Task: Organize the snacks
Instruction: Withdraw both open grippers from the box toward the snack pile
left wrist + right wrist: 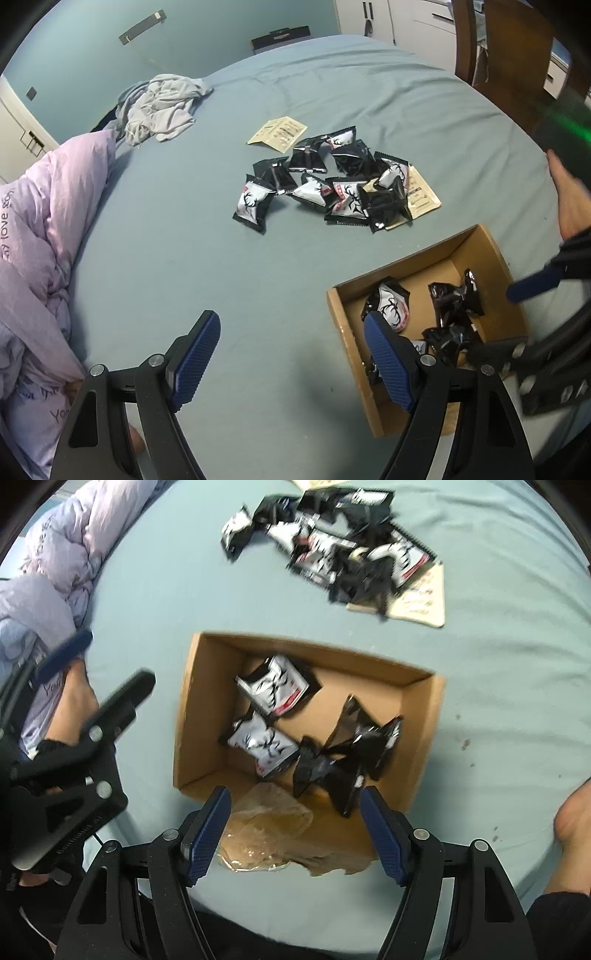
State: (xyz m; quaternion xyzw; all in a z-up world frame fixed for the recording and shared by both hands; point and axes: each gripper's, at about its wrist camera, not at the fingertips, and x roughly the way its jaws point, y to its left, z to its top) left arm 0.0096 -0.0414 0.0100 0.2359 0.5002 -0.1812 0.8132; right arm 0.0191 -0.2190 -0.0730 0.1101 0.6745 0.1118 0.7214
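A brown cardboard box (406, 262) (199, 701) lies open on the blue-grey bed sheet, with several black-and-white snack packets (391, 306) (273, 686) inside. Farther out on the sheet is a loose pile of the same packets (325, 181) (332, 542), with beige sachets (279, 133) (421, 598) at its edges. My left gripper (291, 325) (99, 668) hovers open over bare sheet just left of the box, its right finger overlapping the box's near corner. My right gripper (295, 797) (535, 282) hangs open above the box's near wall; nothing is pressed between its pads.
A lilac duvet (44, 221) (62, 542) is bunched along the left. A grey garment (162, 107) lies at the far left of the bed. Crumpled clear plastic (266, 830) sits against the box's near side. A person's bare foot (576, 819) rests at the right.
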